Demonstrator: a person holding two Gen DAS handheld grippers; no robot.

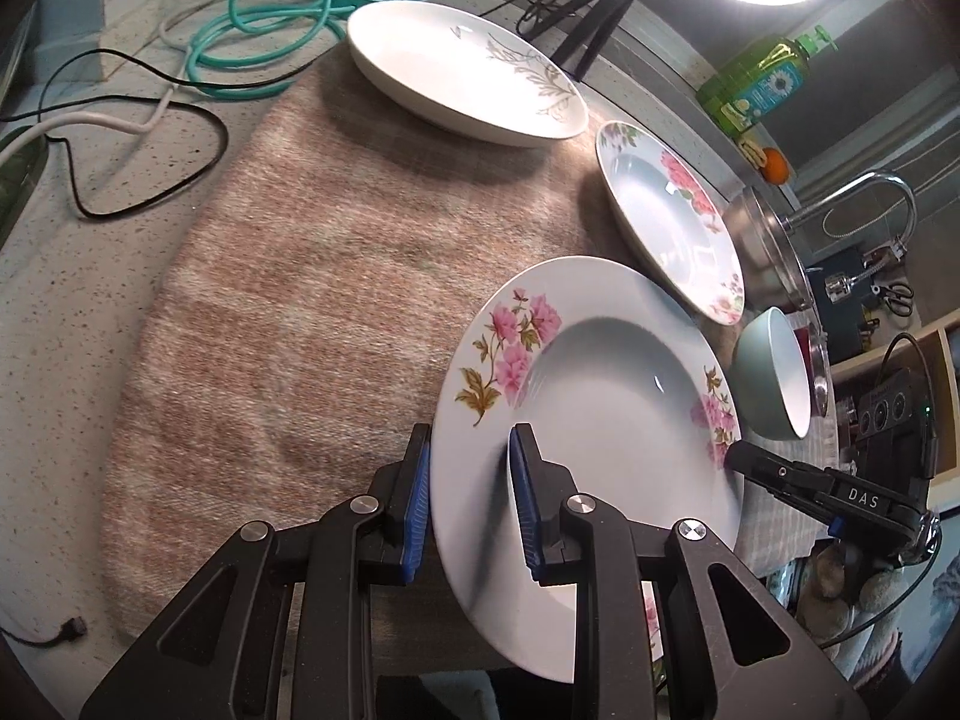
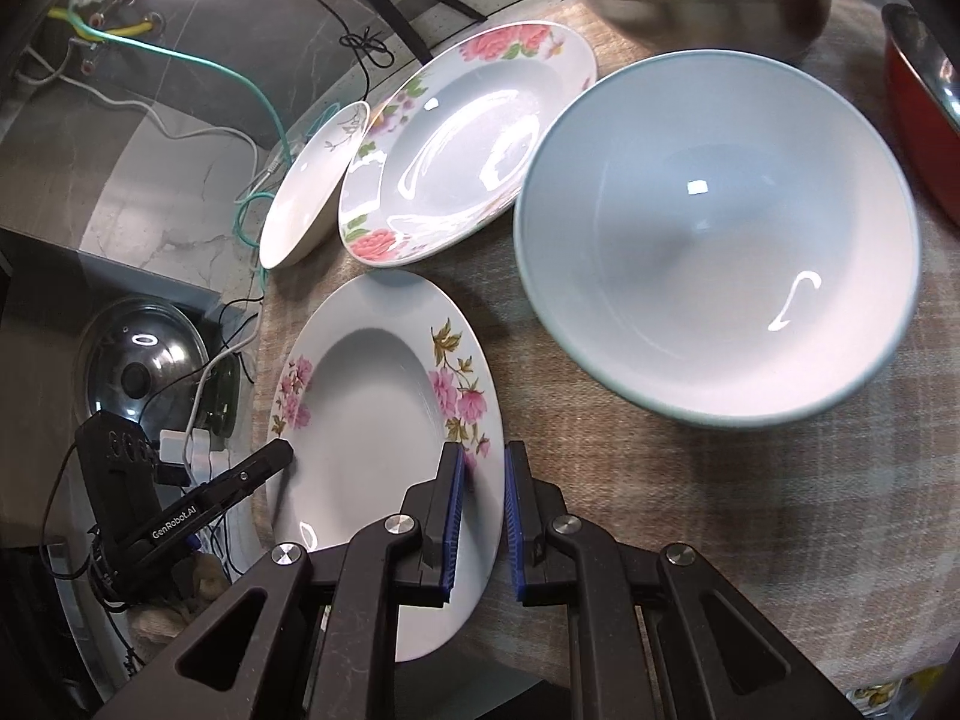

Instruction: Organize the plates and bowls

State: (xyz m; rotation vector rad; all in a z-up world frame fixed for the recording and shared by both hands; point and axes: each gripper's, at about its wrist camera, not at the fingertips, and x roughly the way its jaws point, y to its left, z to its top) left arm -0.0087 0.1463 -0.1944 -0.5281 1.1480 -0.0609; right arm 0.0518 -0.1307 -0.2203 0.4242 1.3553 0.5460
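On right tool [image 1: 735,456], "DAS", left tool [image 2: 282,453], "GenRobot.AI"

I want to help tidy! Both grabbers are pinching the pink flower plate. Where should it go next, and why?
Probably carry the pink flower plate, clamped at opposite rims by the left gripper and right gripper, over to the matching floral plate and stack it there, since the two look alike. The blue-rimmed bowl stays separate.

The near plate [image 1: 600,420] is white with pink flowers and olive leaves, and the far plate [image 1: 468,78] is white with grey sprigs. The bowl [image 2: 714,240] is pale blue-green outside and white inside. Both rest on a beige checked cloth [image 1: 288,300] over a speckled grey counter [image 1: 60,312].
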